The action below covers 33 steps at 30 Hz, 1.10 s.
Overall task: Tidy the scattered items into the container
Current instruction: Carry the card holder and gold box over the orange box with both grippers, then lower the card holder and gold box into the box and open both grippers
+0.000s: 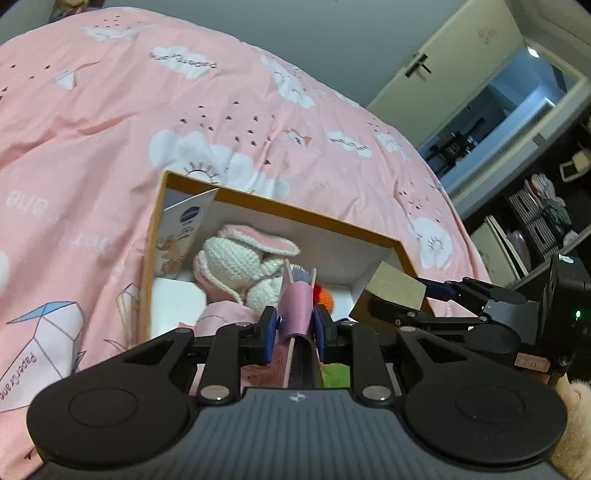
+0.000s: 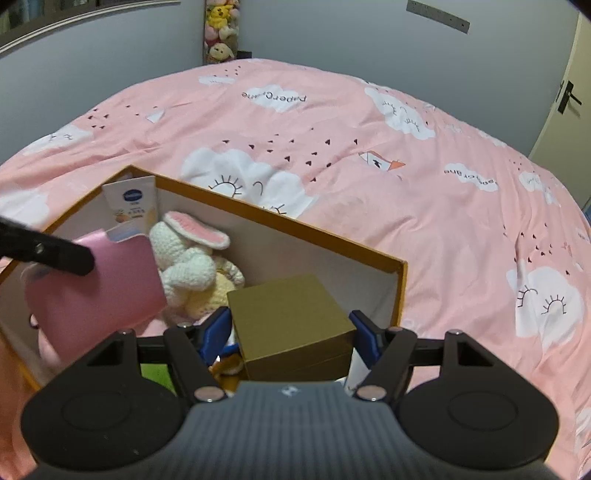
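An open cardboard box (image 1: 280, 208) with an orange rim and white inside stands on the bed. In it lie a white crocheted bunny (image 1: 236, 258) with pink ears, a cream tube (image 1: 181, 229) in the far left corner, and orange (image 1: 325, 297) and green (image 1: 334, 373) items. My left gripper (image 1: 295, 319) is shut on a pink wallet (image 1: 295, 306), held edge-on over the box. My right gripper (image 2: 291, 330) is shut on a gold box (image 2: 291, 317) above the box's right end (image 2: 400, 291). In the right wrist view the pink wallet (image 2: 96, 284) hangs at the left.
A pink bedspread (image 2: 369, 166) with cloud prints covers the bed around the box. A door (image 1: 454, 70) and dark shelves (image 1: 543, 206) stand to the right. Plush toys (image 2: 221, 29) are stacked at the far wall. A fuzzy sleeve (image 1: 572, 424) shows at lower right.
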Motion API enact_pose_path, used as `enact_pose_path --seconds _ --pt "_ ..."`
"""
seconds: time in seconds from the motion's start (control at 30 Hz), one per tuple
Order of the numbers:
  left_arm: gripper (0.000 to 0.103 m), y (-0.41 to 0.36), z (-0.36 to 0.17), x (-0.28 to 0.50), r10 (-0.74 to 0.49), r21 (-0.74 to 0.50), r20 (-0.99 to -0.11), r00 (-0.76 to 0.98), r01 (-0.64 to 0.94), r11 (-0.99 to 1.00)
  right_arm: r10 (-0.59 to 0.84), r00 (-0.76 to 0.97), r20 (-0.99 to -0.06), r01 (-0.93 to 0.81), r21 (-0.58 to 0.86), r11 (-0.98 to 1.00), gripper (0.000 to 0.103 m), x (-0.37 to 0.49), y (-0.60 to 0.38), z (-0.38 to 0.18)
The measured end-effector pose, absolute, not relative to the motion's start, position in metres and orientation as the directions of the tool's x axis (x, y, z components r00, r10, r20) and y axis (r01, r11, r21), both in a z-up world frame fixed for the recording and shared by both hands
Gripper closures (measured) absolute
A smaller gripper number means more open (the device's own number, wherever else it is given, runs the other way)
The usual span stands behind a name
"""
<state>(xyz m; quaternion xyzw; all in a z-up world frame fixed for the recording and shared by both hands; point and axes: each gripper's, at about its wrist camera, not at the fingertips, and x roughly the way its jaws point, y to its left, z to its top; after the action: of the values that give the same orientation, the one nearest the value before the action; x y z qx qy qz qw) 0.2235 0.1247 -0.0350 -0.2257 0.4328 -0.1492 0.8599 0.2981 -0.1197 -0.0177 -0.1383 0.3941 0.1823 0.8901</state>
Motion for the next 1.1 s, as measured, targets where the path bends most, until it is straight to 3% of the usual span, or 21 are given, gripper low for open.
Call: enact_pose_path --seconds 0.17,0.43,0.67,0.83,0.9,1.1 --pt "0.079 0.123 -0.042 0.218 -0.302 -0.387 -0.750 0.588 -0.020 0.922 0.204 0.621 -0.757 -0.393 -0.075 0.917 0.032 0.311 -0.110 -0.024" --pt "0.078 0.095 -0.038 0.192 -0.201 -0.281 -0.713 0.671 -0.011 0.960 0.071 0.667 -0.741 -0.326 -0.205 0.923 0.032 0.314 -0.100 -0.036" --pt "0.068 0.065 -0.032 0.173 -0.133 -0.147 -0.675 0.726 0.044 0.988 -0.002 0.679 -0.734 -0.335 -0.312 0.889 0.031 0.314 -0.098 -0.048" --pt "0.063 0.063 -0.033 0.169 -0.125 -0.142 -0.677 0.726 0.038 0.989 -0.033 0.667 -0.744 -0.337 -0.341 0.878 0.031 0.317 -0.094 -0.053" --pt "0.050 0.063 -0.033 0.167 -0.129 -0.149 -0.674 0.728 0.036 0.988 -0.044 0.661 -0.749 -0.343 -0.354 0.870 0.031 0.317 -0.092 -0.056" --pt "0.049 0.061 -0.036 0.163 -0.142 -0.149 -0.677 0.722 0.054 0.987 -0.051 0.643 -0.764 -0.360 -0.360 0.861 0.031 0.316 -0.092 -0.061"
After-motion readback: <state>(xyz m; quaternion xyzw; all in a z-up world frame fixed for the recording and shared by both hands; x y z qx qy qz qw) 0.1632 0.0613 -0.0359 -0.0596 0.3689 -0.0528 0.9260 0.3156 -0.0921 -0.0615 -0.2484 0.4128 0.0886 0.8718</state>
